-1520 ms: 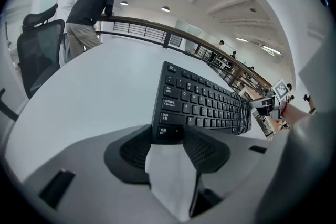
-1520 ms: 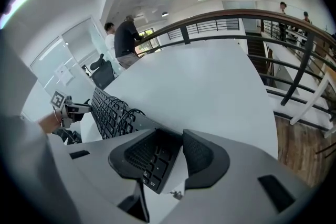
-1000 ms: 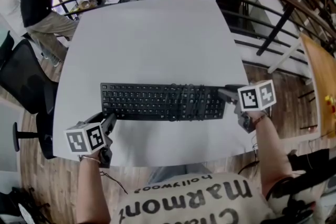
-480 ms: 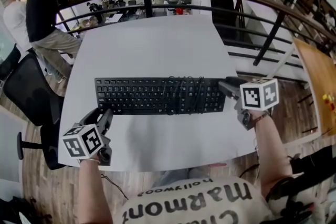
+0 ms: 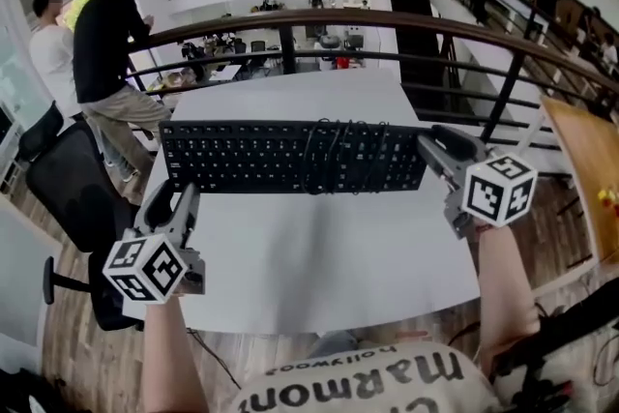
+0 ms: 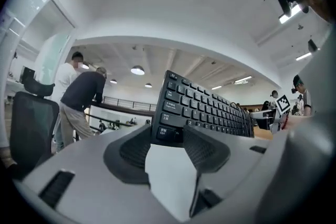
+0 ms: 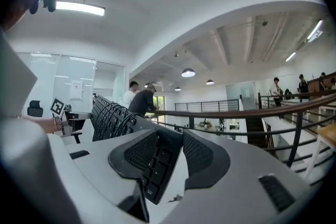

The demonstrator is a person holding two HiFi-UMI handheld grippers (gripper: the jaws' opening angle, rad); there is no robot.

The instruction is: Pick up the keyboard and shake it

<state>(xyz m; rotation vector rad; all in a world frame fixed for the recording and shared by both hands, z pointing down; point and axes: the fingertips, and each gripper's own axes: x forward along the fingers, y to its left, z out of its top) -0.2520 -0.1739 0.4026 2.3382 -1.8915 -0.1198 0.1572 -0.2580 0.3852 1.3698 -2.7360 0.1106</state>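
We are looking down on an open-plan office floor bounded by a dark curved railing (image 5: 319, 19), with two people (image 5: 106, 53) standing at the far left. Below us is the white table (image 5: 319, 256), and a black office chair (image 5: 68, 189) stands off its left edge.

The black keyboard (image 5: 290, 157) hangs above the far half of the table, its long side running left to right and its keys turned towards us. A second ago it lay flat on the tabletop. Since then it has come up off the surface and sits higher and farther in our view, with more of the room showing behind it.

The left gripper (image 5: 174, 196) pinches the keyboard's near-left corner, and its own view shows the corner keys wedged between the two ribbed pads. A second ago it sat low at that same corner. The right gripper (image 5: 432, 148) is clamped on the right end, the keyboard's edge caught between its pads, as it was before the lift.

A black cable (image 5: 338, 150) is looped several times around the keyboard's right-hand half.
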